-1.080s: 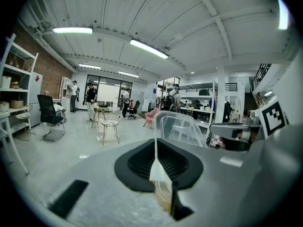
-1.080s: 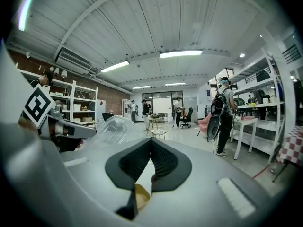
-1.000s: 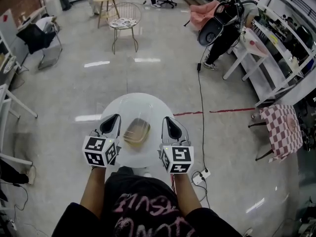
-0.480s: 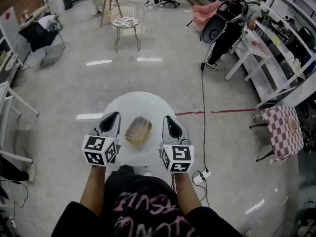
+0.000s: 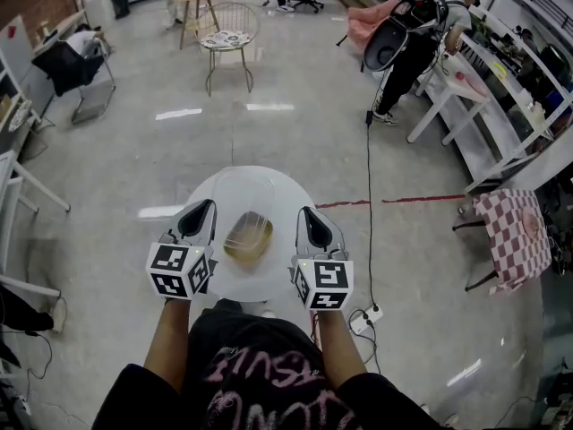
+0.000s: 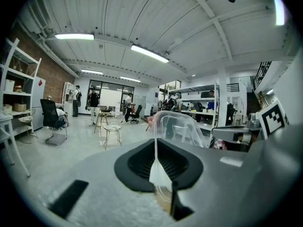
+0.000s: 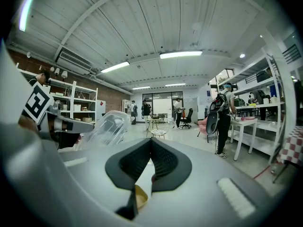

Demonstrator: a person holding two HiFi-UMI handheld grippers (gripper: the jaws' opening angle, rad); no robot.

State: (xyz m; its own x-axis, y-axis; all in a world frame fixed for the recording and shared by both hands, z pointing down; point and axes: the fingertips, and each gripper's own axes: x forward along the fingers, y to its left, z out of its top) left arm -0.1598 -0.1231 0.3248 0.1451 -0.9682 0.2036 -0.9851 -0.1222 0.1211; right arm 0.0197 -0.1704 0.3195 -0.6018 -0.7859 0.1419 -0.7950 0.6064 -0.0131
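The small round white table (image 5: pixel 260 182) stands alone on the glossy grey floor (image 5: pixel 295 133), with open room all round. A black cable (image 5: pixel 369 173) runs just past its right rim, and a wire-legged chair (image 5: pixel 224 47) stands well apart ahead. The clear plastic box with yellowish contents (image 5: pixel 248 238) sits mid-table, away from every edge.

Since a second ago the room has shifted in the left gripper view, yet the box's clear lid (image 6: pixel 182 126) keeps its place against those jaws. In the right gripper view the lid stands more upright.

Both forearms reach forward side by side, marker cubes up. The left gripper (image 5: pixel 199 213) has its jaws closed on the box's thin clear edge. The right gripper (image 5: pixel 309 216), just beside the box, has its jaws pressed together with nothing pinched.
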